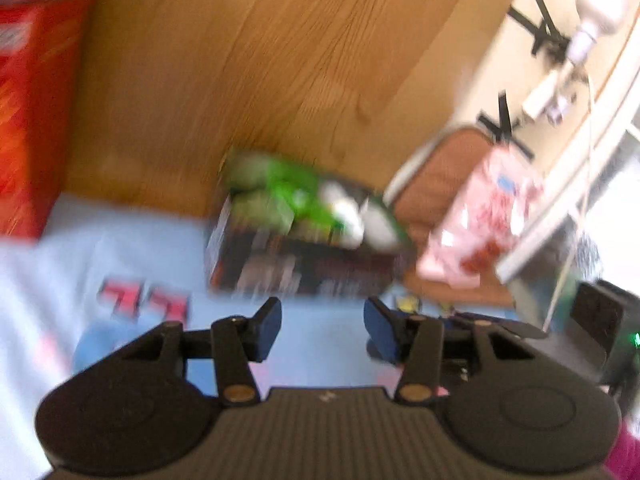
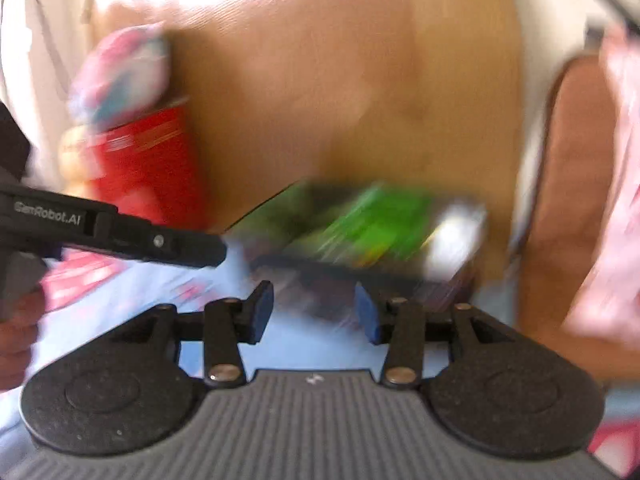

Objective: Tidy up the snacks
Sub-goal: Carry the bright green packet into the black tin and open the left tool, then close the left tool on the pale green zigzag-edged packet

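Everything is blurred. In the left wrist view my left gripper [image 1: 323, 330] is open over a light blue cloth [image 1: 152, 248], nothing between its fingers. Just ahead sits a dark box holding green and white snack packets [image 1: 304, 236]. A red box [image 1: 28, 120] stands at the far left and a pink bag [image 1: 484, 224] at the right. In the right wrist view my right gripper [image 2: 314, 312] is open and empty, close to the same dark box with green packets [image 2: 360, 228]. The left gripper's black body [image 2: 120, 228] reaches in from the left.
A wooden panel [image 1: 260, 60] rises behind the snacks. A brown cushion [image 1: 436, 184] lies at the right beside the pink bag [image 2: 624, 200]. A pink and teal bag [image 2: 120, 76] sits above the red box [image 2: 152, 160]. Cables and a white fixture [image 1: 592, 20] are at the far right.
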A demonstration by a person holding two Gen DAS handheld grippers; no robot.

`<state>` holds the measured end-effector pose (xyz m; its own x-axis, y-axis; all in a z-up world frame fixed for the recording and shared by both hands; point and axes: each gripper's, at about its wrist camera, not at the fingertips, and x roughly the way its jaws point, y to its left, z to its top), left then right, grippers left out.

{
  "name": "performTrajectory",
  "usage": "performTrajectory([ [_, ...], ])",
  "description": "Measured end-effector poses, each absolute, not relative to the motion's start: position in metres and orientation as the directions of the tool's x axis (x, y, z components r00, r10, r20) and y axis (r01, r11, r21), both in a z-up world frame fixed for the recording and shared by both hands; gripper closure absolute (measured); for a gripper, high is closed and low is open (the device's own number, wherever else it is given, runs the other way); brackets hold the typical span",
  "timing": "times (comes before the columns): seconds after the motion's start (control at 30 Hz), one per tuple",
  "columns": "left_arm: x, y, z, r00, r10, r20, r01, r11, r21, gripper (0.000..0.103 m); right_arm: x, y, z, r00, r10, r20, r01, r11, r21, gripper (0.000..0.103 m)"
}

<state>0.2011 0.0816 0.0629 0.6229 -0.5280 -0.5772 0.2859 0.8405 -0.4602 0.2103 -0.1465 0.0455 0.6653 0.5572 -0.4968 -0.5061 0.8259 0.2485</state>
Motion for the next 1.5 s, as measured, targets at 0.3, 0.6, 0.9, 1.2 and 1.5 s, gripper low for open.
performTrajectory([
  [0.3,0.106,0.087,0.022,0.581,-0.448,-0.679,0.253,0.893,-0.372,0.066,0.126,-0.106,0.005,0.431,0.695,-0.575,-0.619,0.692,0.372,0.054],
  [0.6,0.060,0.047,0.009,0.498,-0.549,-0.672,0.316,0.836,-0.449,0.072,0.065,-0.147,0.002,0.443,0.714,-0.542,-0.593,0.687,0.421,0.054],
  [0.9,0.004,0.050,0.006,0.495,-0.568,-0.657,0.317,0.823,-0.472,0.069,0.003,-0.175,0.001,0.503,0.703,-0.502,-0.586,0.705,0.400,0.047],
  [1.2,-0.002,0.072,0.012,0.546,-0.524,-0.654,0.267,0.849,-0.457,0.061,-0.033,-0.168,0.002,0.542,0.659,-0.522,-0.625,0.731,0.273,0.044],
  [1.5,-0.011,0.045,0.013,0.642,-0.341,-0.687,0.217,0.940,-0.264,0.049,-0.053,-0.145,-0.012,0.654,0.573,-0.495,-0.641,0.766,0.039,0.041],
])
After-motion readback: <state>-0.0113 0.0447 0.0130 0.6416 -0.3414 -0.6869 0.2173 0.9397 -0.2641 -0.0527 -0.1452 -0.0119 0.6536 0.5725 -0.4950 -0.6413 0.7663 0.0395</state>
